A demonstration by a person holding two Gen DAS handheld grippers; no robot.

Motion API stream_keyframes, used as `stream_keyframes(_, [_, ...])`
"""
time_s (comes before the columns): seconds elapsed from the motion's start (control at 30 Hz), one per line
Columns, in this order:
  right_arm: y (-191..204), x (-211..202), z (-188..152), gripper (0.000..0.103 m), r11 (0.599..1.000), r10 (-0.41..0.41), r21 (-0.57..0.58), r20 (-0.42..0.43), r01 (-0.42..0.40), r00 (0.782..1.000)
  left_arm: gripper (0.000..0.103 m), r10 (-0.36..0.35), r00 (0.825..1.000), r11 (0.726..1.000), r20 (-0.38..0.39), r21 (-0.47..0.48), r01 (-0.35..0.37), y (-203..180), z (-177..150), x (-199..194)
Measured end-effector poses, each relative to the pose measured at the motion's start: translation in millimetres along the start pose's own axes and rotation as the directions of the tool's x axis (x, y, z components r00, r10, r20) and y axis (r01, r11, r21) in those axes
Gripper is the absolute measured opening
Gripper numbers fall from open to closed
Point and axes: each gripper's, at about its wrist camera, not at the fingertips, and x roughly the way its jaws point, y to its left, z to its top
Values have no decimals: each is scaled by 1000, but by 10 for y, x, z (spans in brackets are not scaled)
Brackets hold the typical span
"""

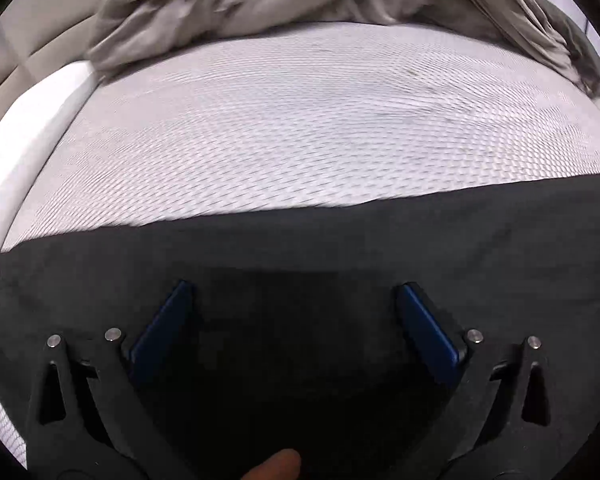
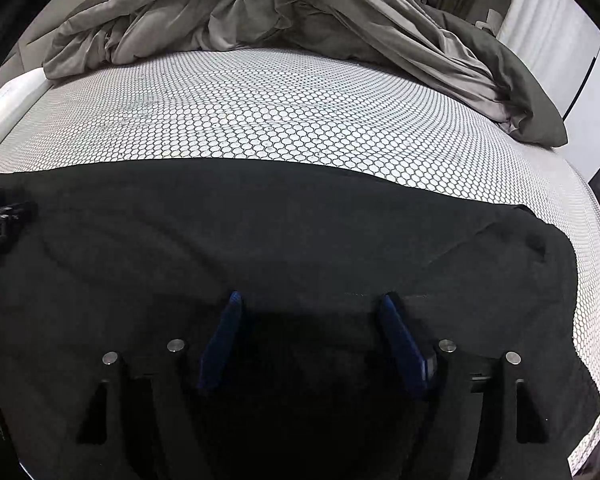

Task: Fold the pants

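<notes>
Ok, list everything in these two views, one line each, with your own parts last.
pants: one pair, black, spread flat across the near part of the mattress, under both grippers.
mattress: one, white with a dark honeycomb pattern, bare between the pants and the duvet.
duvet: one, grey-beige, crumpled in a heap along the far side of the mattress.
left gripper: one, black with blue pads, jaws wide open above the pants, nothing between them.
right gripper: one, black with blue pads, jaws open above the pants, nothing gripped.
fingertip: one, at the bottom edge of the left wrist view.
</notes>
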Motion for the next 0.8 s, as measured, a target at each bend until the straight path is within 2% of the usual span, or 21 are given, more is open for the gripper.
stream_keyframes(0.07, [34, -36, 40, 73, 1000, -8, -9, 13, 8, 1000, 102, -46, 999, 999, 27, -15, 46, 83, -79, -197])
stream_keyframes(0.13, [71, -139, 34, 74, 1000, 7, -8, 26, -7, 1000, 102, -83, 993, 997, 79, 9, 83, 27, -166, -432])
stream_keyframes(0.2, [156, -240, 52, 74, 995, 97, 17, 23, -97, 995, 102, -150, 982, 987, 111, 80, 142, -225, -270, -585])
stream_keyframes(0.23, [271, -280, 76, 74, 987, 158, 33, 23, -159, 987, 102, -178, 978, 980, 106, 114, 166, -366, -318, -611])
stream_keyframes(0.3, [506, -293, 121, 74, 978, 208, 20, 20, -209, 978, 102, -219, 975, 960, 49, 188, 206, -696, -415, -564])
stream_keyframes(0.33, [692, -267, 141, 74, 974, 224, -24, 10, -224, 974, 102, -198, 980, 958, 20, 217, 189, -786, -423, -501])
stream_keyframes(0.37, [834, -240, 145, 74, 972, 226, -73, 0, -225, 974, 103, -173, 985, 958, 7, 234, 166, -817, -467, -451])
stream_keyframes(0.47, [1035, -152, 48, 74, 963, 147, -227, -11, -146, 989, 102, -178, 984, 964, -5, 201, 176, -529, -459, -455])
stream_keyframes(0.53, [772, -169, 5, 75, 975, 108, -196, -11, -108, 994, 103, -126, 992, 978, 9, 168, 123, -158, -513, -495])
stream_keyframes(0.57, [601, -167, -30, 78, 984, 69, -162, -9, -70, 998, 103, -118, 993, 982, 7, 146, 116, 24, -555, -505])
stream_keyframes(0.6, [431, -168, -60, 78, 990, 33, -134, -9, -34, 999, 103, -142, 990, 984, 5, 113, 140, 235, -604, -534])
stream_keyframes(0.63, [161, -157, -127, 79, 994, -40, -99, -15, 38, 999, 103, -124, 992, 988, 4, 99, 123, 389, -639, -550])
stream_keyframes(0.67, [-8, -163, -175, 82, 994, -79, -76, -18, 77, 997, 103, -71, 997, 993, 13, 91, 70, 550, -699, -584])
stream_keyframes(0.7, [-203, -189, -231, 82, 995, -95, -37, -18, 95, 995, 103, -63, 998, 995, 14, 81, 62, 659, -730, -602])
stream_keyframes(0.77, [-562, -256, -343, 82, 992, -113, 57, -18, 113, 993, 102, -126, 992, 991, 25, 57, 124, 777, -820, -707])
stream_keyframes(0.8, [-637, -296, -379, 82, 989, -128, 80, -9, 129, 992, 102, -125, 992, 990, 36, 64, 122, 749, -826, -763])
